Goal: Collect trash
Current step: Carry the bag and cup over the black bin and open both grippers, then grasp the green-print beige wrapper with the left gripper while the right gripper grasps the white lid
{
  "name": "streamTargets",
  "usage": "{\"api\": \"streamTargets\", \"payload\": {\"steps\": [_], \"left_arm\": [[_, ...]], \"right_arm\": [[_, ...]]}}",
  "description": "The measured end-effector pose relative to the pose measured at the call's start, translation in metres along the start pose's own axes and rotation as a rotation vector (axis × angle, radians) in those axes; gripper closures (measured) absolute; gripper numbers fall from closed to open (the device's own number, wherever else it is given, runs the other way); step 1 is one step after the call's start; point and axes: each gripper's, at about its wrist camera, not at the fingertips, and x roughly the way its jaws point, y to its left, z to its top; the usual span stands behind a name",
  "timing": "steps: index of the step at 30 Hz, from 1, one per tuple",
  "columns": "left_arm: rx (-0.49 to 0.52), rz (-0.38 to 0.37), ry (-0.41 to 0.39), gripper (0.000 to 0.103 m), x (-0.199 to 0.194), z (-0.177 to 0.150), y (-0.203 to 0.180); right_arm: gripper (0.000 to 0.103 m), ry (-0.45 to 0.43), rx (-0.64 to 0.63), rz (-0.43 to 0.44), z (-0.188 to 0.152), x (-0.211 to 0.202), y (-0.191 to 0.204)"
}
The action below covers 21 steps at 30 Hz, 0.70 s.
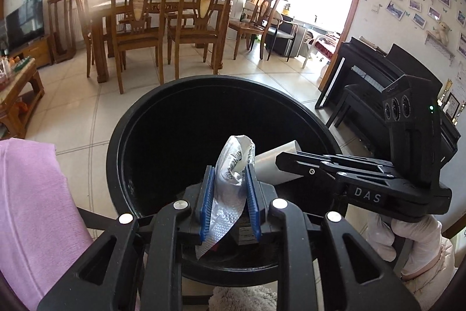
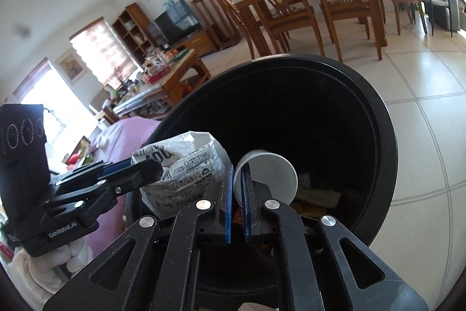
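A round black plastic bin point(image 1: 174, 118) with a smooth, thick rolled rim stands on a floor of pale glossy tiles point(image 1: 87, 112); its dark inside fills the middle of both wrist views, and some scraps lie dimly at its bottom in the right wrist view.

Beyond the bin stand wooden dining chairs point(image 1: 137, 28) with carved backs, drawn up around a table. A soft lilac fabric point(image 1: 32, 209) lies just beside the bin's left rim.

Over the near rim of the bin hangs the left claw point(image 1: 228, 182), black with ribbed blue pads. It is clamped on a crumpled silvery-white plastic wrapper point(image 1: 233, 174), printed with small dark text. The wrapper's long axis runs along the fingers: its twisted top points up and away over the bin's mouth, its flat tail hangs back toward the camera.

Just beside it, also above the bin's mouth, the right claw point(image 2: 238, 185) is nearly together, pinching the thin wall of a white paper cup point(image 2: 271, 174). The cup is smooth and round, lying on its side, its long axis pointing across the bin with the open mouth toward the claw and its base turned away. A white-gloved hand point(image 1: 413, 241) grips the right claw's handle.
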Motion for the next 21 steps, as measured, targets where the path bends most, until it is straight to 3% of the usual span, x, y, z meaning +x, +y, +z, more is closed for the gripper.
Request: {"api": "streamTargets", "payload": {"steps": [2,4,5,6,7,10,13,21], "left_arm": [[0.014,0.018,-0.009,0.075,-0.008,-0.003,-0.001],[0.024,0.047,-0.031,0.056,-0.019,-0.006,-0.002],[0.027,0.062,-0.046,0.041,-0.024,-0.007,-0.001],[0.03,0.074,-0.063,0.033,-0.03,-0.009,-0.001],[0.034,0.085,-0.082,0.033,-0.038,-0.01,0.0],[0.038,0.11,-0.108,0.032,-0.056,-0.013,0.004],[0.033,0.13,-0.142,0.023,-0.076,-0.015,0.011],[0.008,0.19,-0.193,0.018,-0.122,-0.026,0.041]], "right_arm": [[0.093,-0.001,0.0,-0.005,0.0,0.0,0.001],[0.086,-0.003,0.002,-0.005,0.002,0.0,0.003],[0.076,-0.005,0.0,-0.005,0.001,0.0,0.006],[0.069,-0.01,-0.002,-0.004,0.001,-0.002,0.009],[0.062,-0.015,-0.007,-0.005,0.001,-0.003,0.012],[0.059,-0.025,-0.024,-0.005,0.002,-0.005,0.026],[0.045,-0.038,-0.045,0.004,0.009,-0.004,0.043],[0.035,-0.042,-0.13,0.037,0.017,0.012,0.114]]}}
